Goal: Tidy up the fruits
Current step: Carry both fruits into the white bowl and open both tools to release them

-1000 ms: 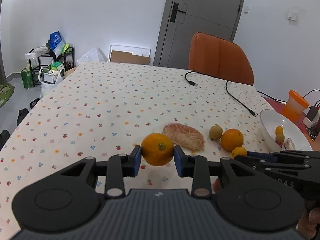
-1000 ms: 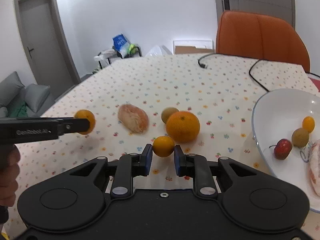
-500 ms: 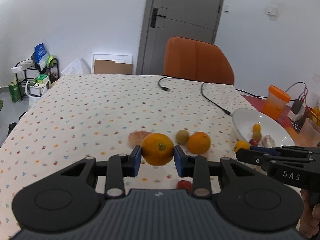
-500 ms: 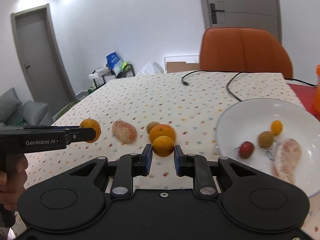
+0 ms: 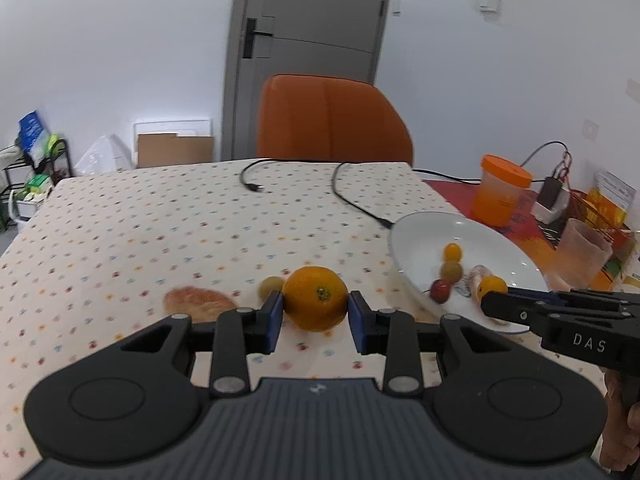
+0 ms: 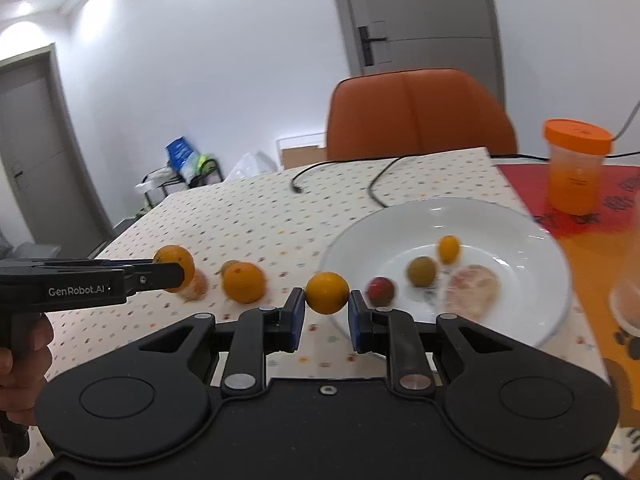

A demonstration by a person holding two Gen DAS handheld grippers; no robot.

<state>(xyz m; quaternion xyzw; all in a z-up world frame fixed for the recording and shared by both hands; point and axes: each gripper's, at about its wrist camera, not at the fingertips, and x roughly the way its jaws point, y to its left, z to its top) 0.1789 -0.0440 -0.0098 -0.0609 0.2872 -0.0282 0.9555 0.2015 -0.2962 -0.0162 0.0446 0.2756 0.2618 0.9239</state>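
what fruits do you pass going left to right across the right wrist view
orange held by the left gripper → loose orange on the table → small orange in the right gripper → red fruit → greenish fruit → small yellow fruit

Open ground: the far and left stretch of the patterned tablecloth [image 5: 132, 220] lies bare, crossed at its far end only by a flat black cable [image 5: 352, 196] running toward the white plate [image 6: 532, 240]. Obstructions near the plate's left rim: a loose orange [image 6: 244, 282], a small greenish fruit [image 5: 271, 286] and a pale peeled piece [image 5: 198, 300] in a row on the cloth; the plate's own middle holds small fruits, its far half bare. Right flank crowded: an orange-lidded jar [image 6: 576, 168], a translucent cup [image 5: 582, 258] and a wire rack just beyond the plate; an orange chair [image 5: 332, 120] closes the far edge.
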